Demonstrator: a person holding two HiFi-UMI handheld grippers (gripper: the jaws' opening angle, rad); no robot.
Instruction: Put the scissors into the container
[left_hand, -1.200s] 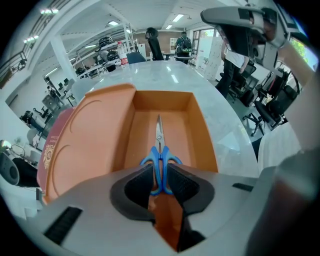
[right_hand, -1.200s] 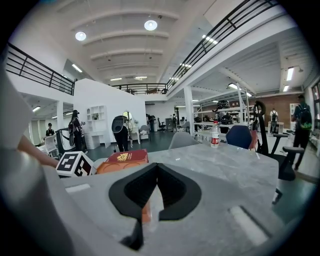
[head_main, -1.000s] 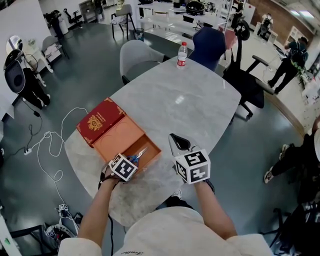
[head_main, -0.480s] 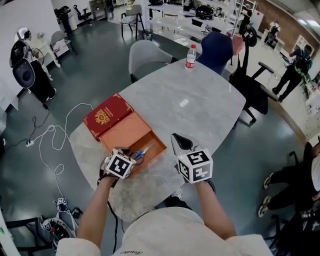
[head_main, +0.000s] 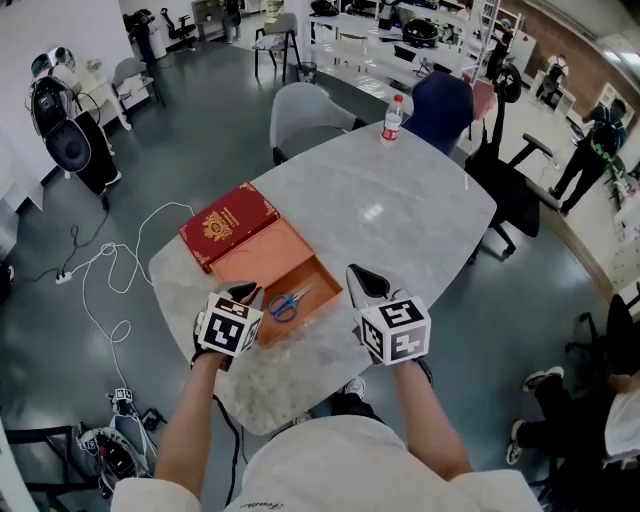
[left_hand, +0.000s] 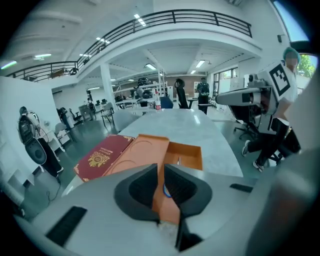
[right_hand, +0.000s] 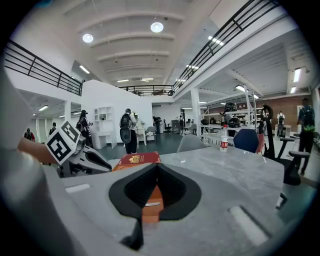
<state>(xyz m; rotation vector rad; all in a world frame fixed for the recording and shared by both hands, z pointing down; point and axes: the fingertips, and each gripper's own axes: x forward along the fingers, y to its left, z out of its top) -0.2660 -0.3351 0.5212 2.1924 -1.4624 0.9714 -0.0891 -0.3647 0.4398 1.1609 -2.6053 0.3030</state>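
- The scissors (head_main: 290, 302) lie flat inside the open orange box (head_main: 262, 268), toward its near end. Their blue handles are on the near left and their blades point to the far right.
- The box rests on the near left part of the pale stone counter (head_main: 400, 220), with the red lid (head_main: 230, 224) against its far left side.
- The left tool (head_main: 247, 292) hangs just over the near left corner of the box. Its jaws stand slightly parted and grip nothing. In the left gripper view, the orange box and a bit of blue handle show through the gap.
- The right tool (head_main: 362, 281) is over bare counter just right of the box. It is clenched tip to tip and empty.
- A bottle (head_main: 393, 119) stands at the far edge of the counter.
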